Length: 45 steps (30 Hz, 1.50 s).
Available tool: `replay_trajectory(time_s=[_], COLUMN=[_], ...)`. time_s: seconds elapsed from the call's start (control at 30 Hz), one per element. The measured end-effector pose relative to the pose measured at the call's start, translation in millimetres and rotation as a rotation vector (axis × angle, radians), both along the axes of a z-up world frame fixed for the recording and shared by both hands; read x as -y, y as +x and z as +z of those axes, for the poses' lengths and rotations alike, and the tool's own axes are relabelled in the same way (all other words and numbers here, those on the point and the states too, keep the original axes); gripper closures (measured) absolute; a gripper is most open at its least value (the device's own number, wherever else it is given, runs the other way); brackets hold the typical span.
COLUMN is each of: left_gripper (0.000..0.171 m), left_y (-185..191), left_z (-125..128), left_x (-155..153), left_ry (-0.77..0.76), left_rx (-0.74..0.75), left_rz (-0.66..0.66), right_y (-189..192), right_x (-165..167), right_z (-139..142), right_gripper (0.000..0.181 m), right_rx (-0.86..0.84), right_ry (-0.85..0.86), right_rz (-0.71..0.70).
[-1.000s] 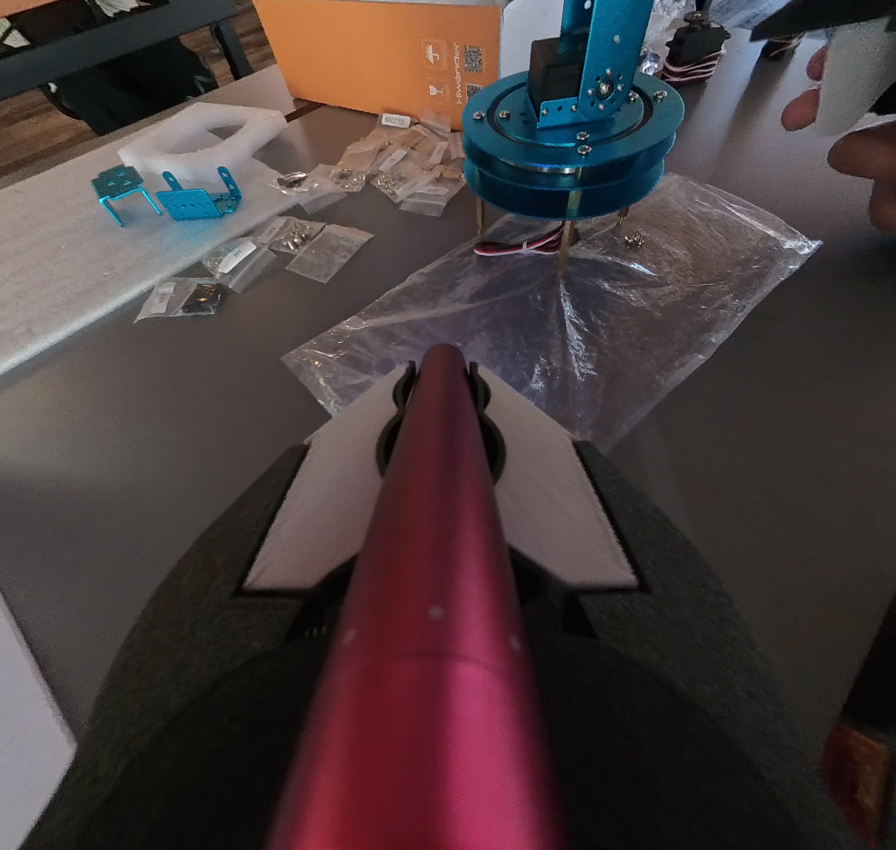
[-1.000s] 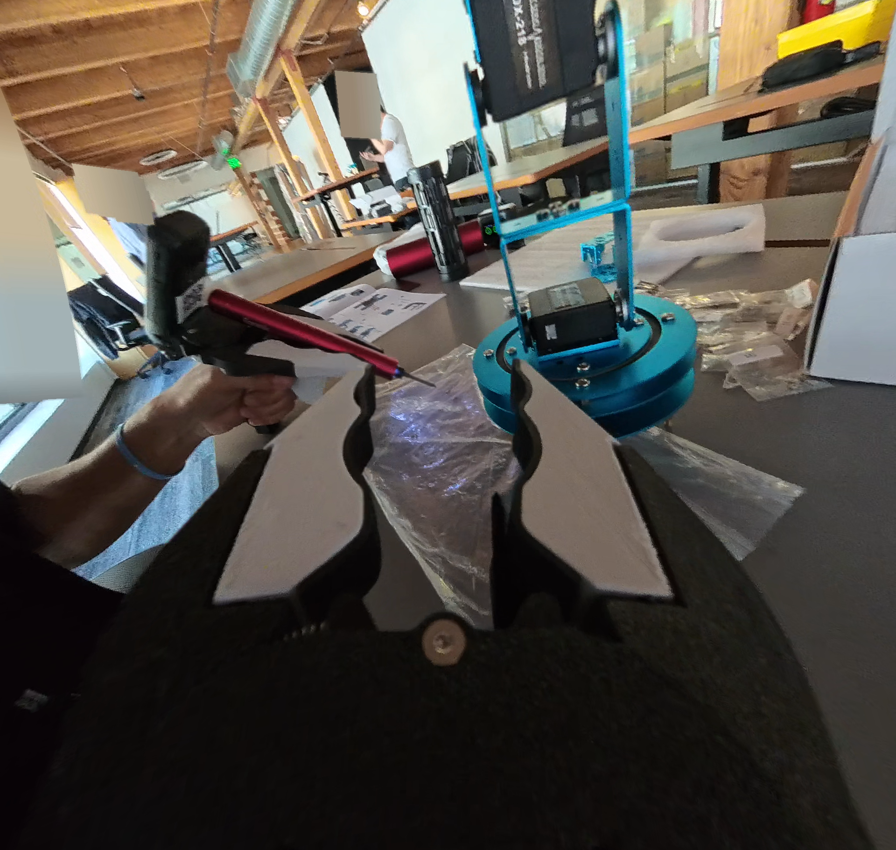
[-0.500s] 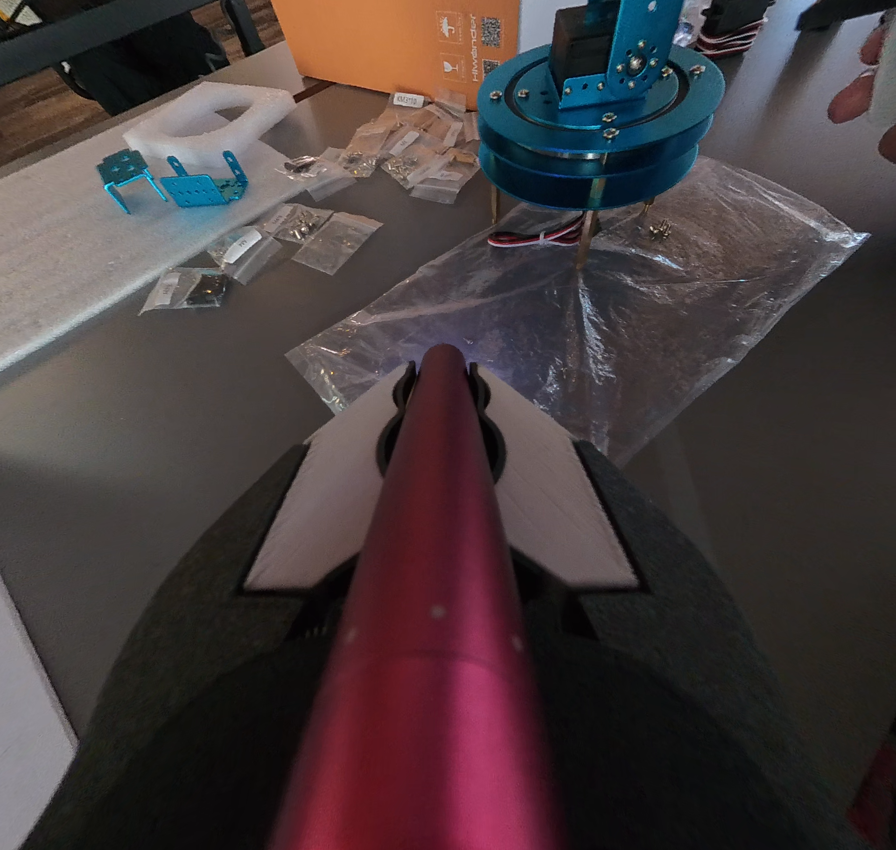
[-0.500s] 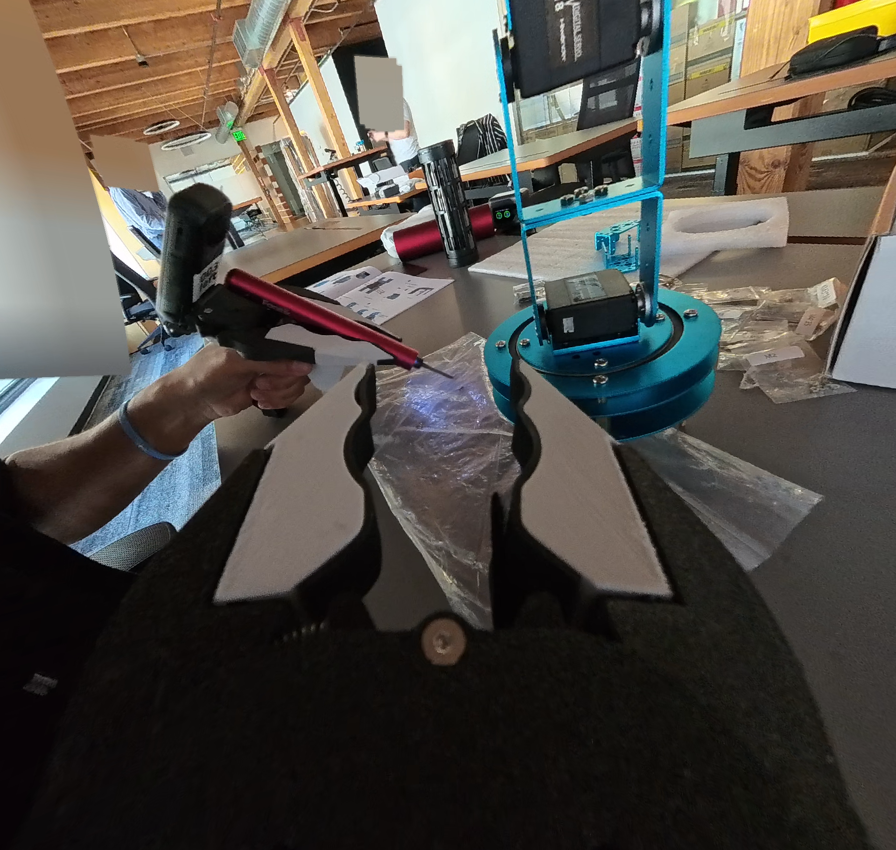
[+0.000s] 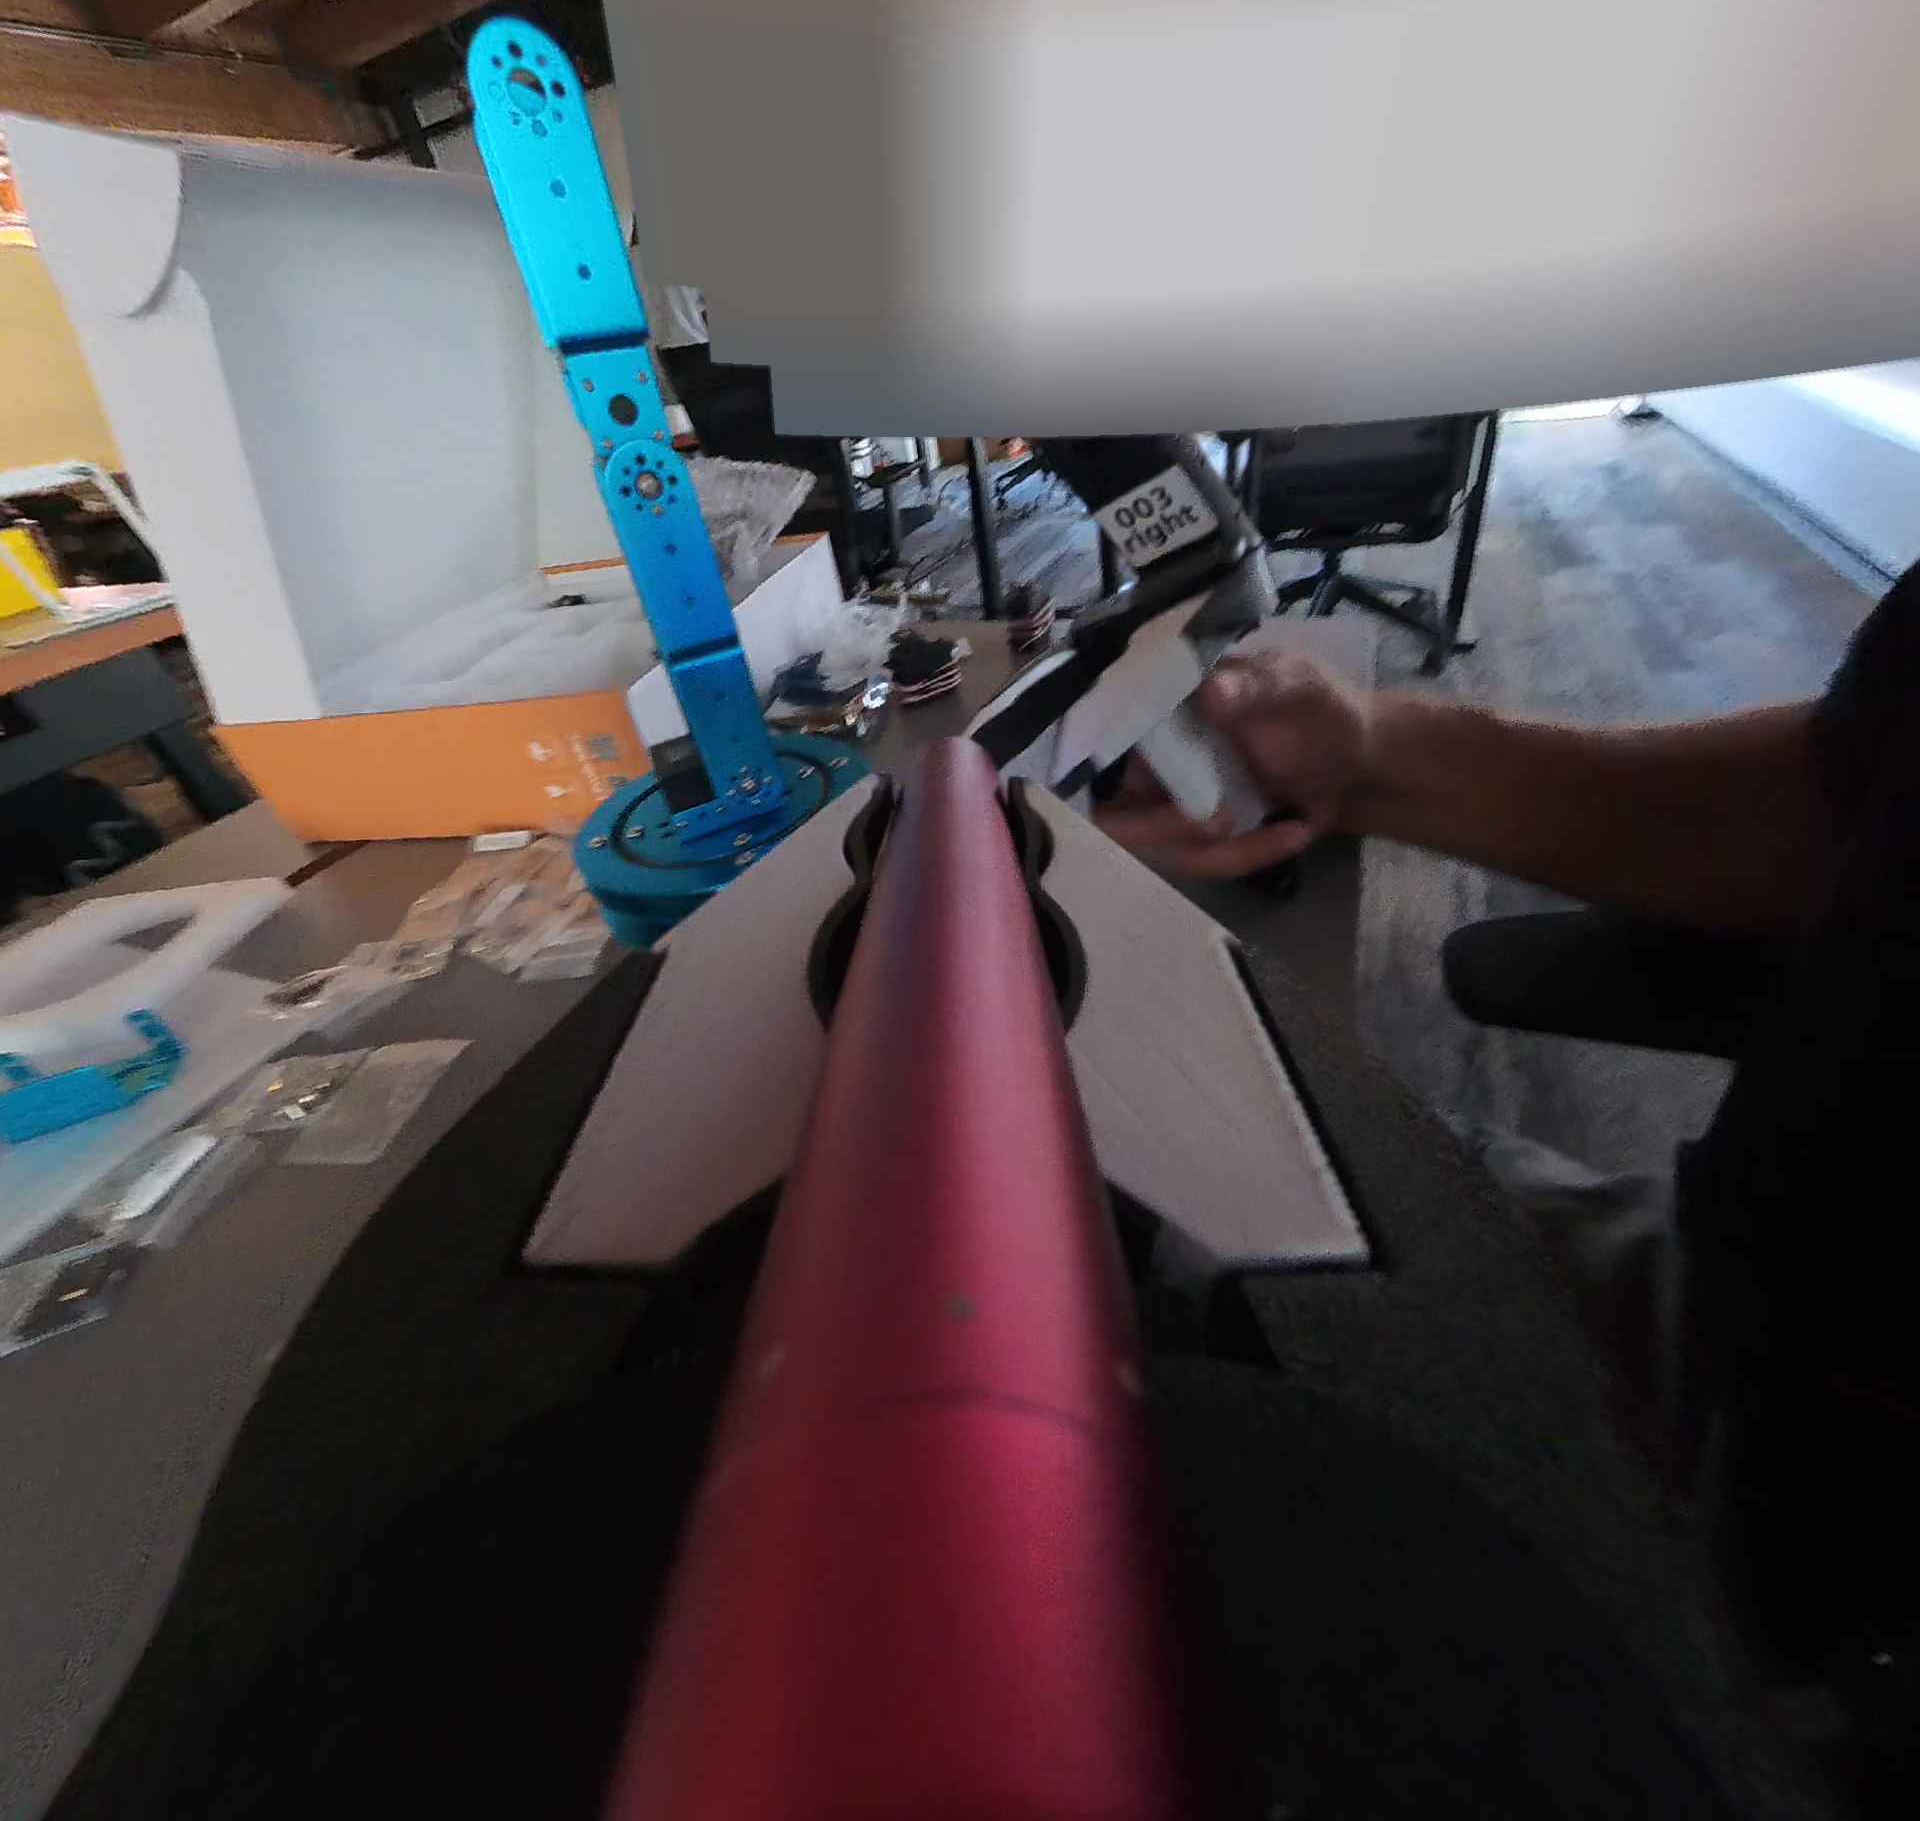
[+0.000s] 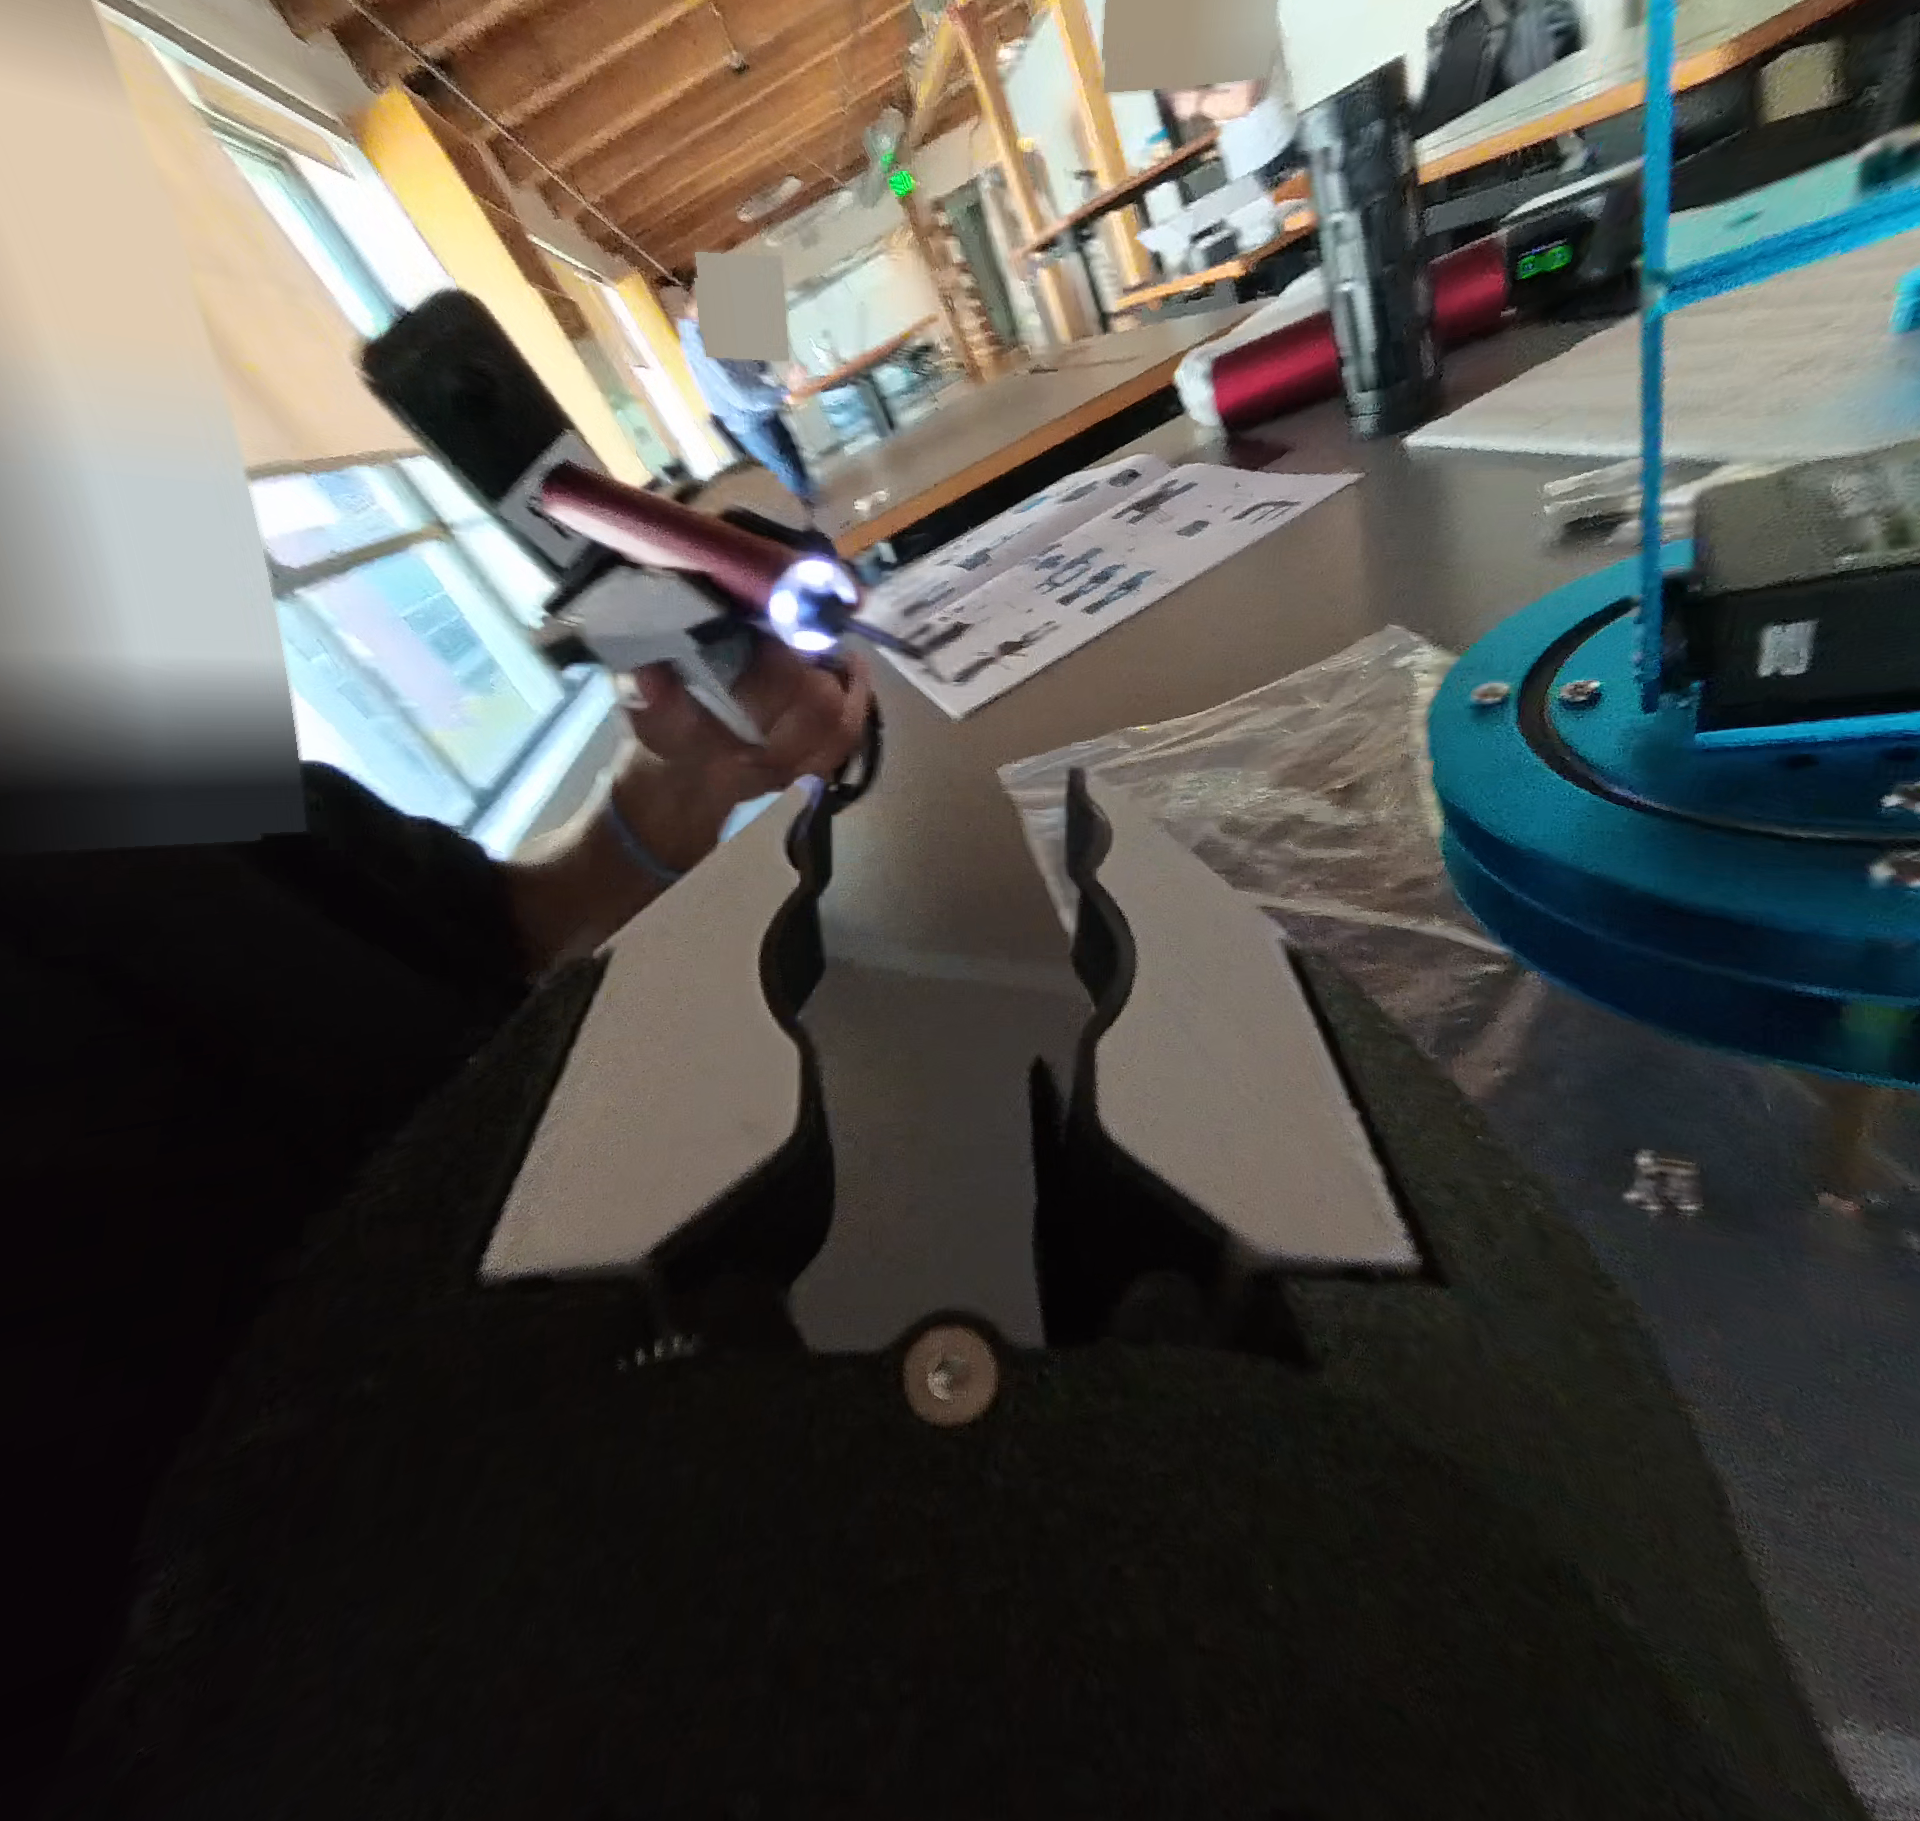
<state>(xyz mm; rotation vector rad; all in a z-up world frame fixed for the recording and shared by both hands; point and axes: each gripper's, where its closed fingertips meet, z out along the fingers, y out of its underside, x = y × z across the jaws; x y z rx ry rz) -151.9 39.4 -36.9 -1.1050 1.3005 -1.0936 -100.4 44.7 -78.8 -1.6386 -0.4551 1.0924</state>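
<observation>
My left gripper (image 5: 951, 795) is shut on a red electric screwdriver (image 5: 935, 1252), raised above the table and pointing level. In the right wrist view the same screwdriver (image 6: 675, 535) shows with its tip light on, held in a hand. A blue robot arm on a round blue base (image 5: 717, 826) stands left of the screwdriver tip; its base (image 6: 1662, 857) is at the right of the right wrist view. My right gripper (image 6: 945, 815) is open and empty, low over the grey table (image 6: 935, 940), left of the base. The right gripper (image 5: 1122, 701) also shows in the left wrist view, in a hand.
A clear plastic bag (image 6: 1299, 784) lies under the blue base. An orange and white open box (image 5: 416, 628), small parts bags (image 5: 343, 1075), blue brackets (image 5: 83, 1075) on white foam, an open manual (image 6: 1091, 566), a black cylinder (image 6: 1371, 254) and loose screws (image 6: 1662, 1179) lie around. The tips of one gripper are about 7 cm away from the tips of the other.
My left gripper has tilted up with the screwdriver, from pointing down at the plastic bag to level. My right gripper has swung left, so the blue base sits at its right edge.
</observation>
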Motion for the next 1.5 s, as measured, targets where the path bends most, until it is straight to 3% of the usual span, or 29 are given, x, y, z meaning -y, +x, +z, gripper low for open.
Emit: replay_trajectory(time_s=[0.17,0.33,0.57,0.7,1.5], left_gripper=[0.149,0.149,0.15,0.149,0.149], left_y=[4,6,11,12,6], left_z=[5,1,-3,-2,-8], left_x=[5,3,10,12,8], left_ry=[-0.11,-0.193,-0.221,-0.221,-0.182], left_rx=[0.049,0.051,0.046,0.045,0.012], left_rz=[-0.045,-0.064,-0.088,-0.092,-0.051], right_y=[0,2,-1,3,3], right_x=[-5,1,0,0,0], right_z=[14,15,10,11,7], right_gripper=[0.158,0.16,0.165,0.181,0.18], right_rx=[0.182,0.269,0.31,0.328,0.378], right_ry=[0.246,0.371,0.385,0.401,0.422], right_rz=[-0.174,-0.215,-0.224,-0.25,-0.263])
